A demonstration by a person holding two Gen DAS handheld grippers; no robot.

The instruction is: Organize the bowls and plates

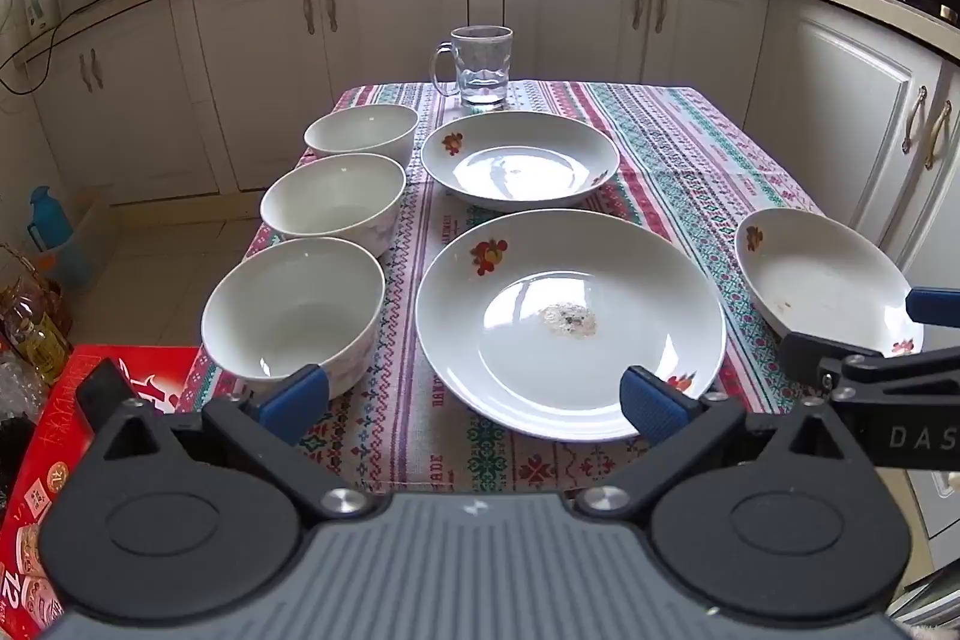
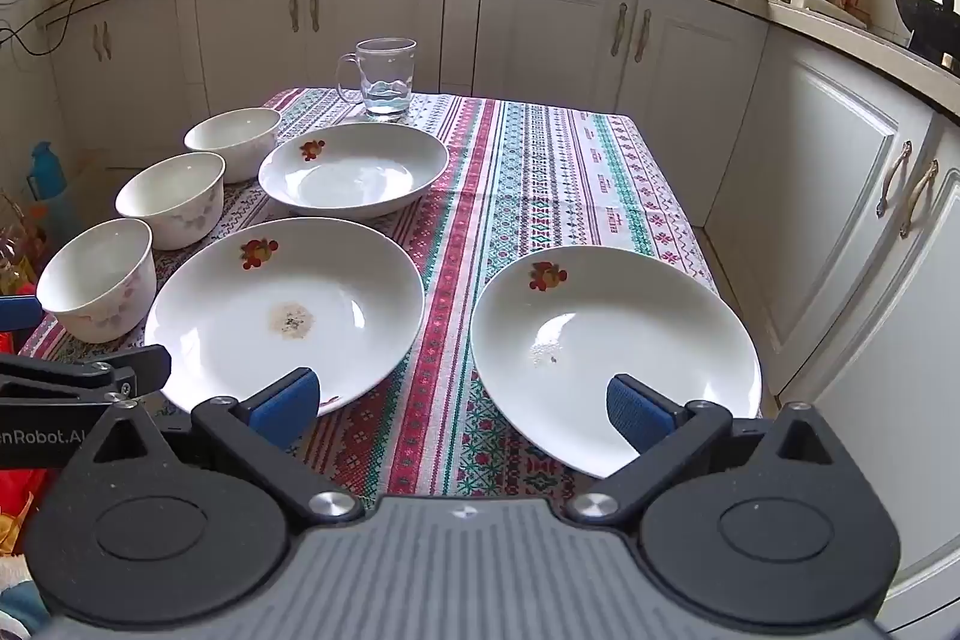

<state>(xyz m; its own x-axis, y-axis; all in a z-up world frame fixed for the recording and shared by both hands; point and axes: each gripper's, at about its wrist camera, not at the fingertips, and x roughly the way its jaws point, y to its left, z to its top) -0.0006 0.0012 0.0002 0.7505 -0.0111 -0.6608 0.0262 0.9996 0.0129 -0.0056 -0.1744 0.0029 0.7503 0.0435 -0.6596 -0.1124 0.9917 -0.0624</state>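
Note:
Three white bowls stand in a row down the table's left side: near (image 1: 294,316) (image 2: 99,277), middle (image 1: 333,202) (image 2: 174,196), far (image 1: 363,133) (image 2: 234,133). Three white plates with a flower print lie on the cloth: a far one (image 1: 519,160) (image 2: 354,169), a near middle one with a food stain (image 1: 570,322) (image 2: 285,307), and a right one (image 1: 825,280) (image 2: 615,358). My left gripper (image 1: 474,403) is open and empty at the near edge, between the near bowl and the stained plate. My right gripper (image 2: 462,406) is open and empty, its right finger over the right plate's near rim.
A glass mug (image 1: 477,64) (image 2: 384,76) stands at the table's far edge. The patterned tablecloth (image 1: 678,142) (image 2: 540,172) covers the table. White kitchen cabinets (image 1: 576,4) run behind and to the right. A red box (image 1: 66,430) and bottles sit on the floor at left.

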